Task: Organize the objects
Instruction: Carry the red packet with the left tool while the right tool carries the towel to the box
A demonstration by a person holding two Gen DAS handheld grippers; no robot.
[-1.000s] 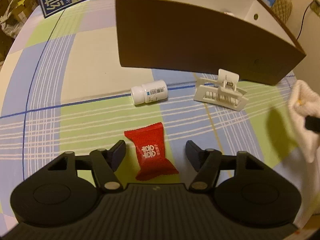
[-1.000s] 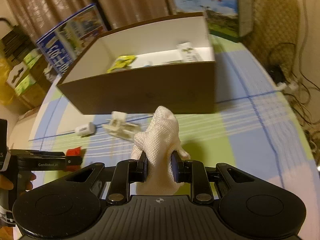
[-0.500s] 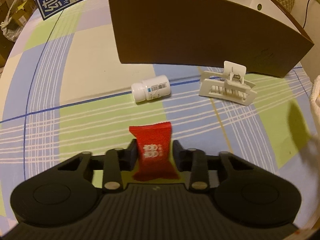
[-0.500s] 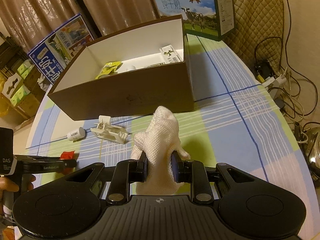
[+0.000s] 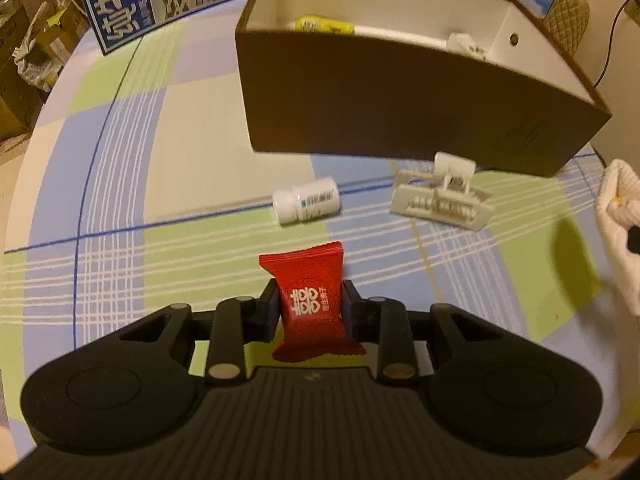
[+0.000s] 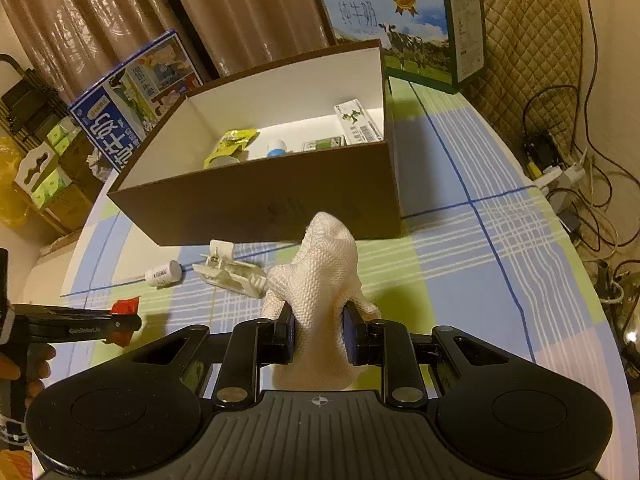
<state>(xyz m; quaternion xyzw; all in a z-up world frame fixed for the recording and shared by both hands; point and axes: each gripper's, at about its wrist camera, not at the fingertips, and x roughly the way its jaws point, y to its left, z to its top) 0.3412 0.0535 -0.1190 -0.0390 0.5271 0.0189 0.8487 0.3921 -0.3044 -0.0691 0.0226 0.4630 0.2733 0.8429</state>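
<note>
My left gripper [image 5: 309, 306] is shut on a red candy packet [image 5: 310, 300] and holds it above the checked tablecloth. My right gripper [image 6: 319, 330] is shut on a white knitted cloth [image 6: 324, 280], held above the table in front of the brown box [image 6: 256, 204]. The cloth also shows at the right edge of the left wrist view [image 5: 618, 232]. A white pill bottle [image 5: 307, 205] lies on its side and a white plastic clip [image 5: 440, 198] lies near the box [image 5: 400, 96]. The box holds a yellow packet [image 6: 232, 144] and several small items.
A blue carton [image 6: 132, 104] stands at the back left and a milk carton [image 6: 404, 20] behind the box. A quilted chair [image 6: 532, 52] and cables [image 6: 580, 184] lie off the table's right edge. The left gripper shows in the right wrist view [image 6: 120, 322].
My left gripper closed on the red candy packet and lifted it. My right gripper rose with the cloth, so more of the box's inside shows.
</note>
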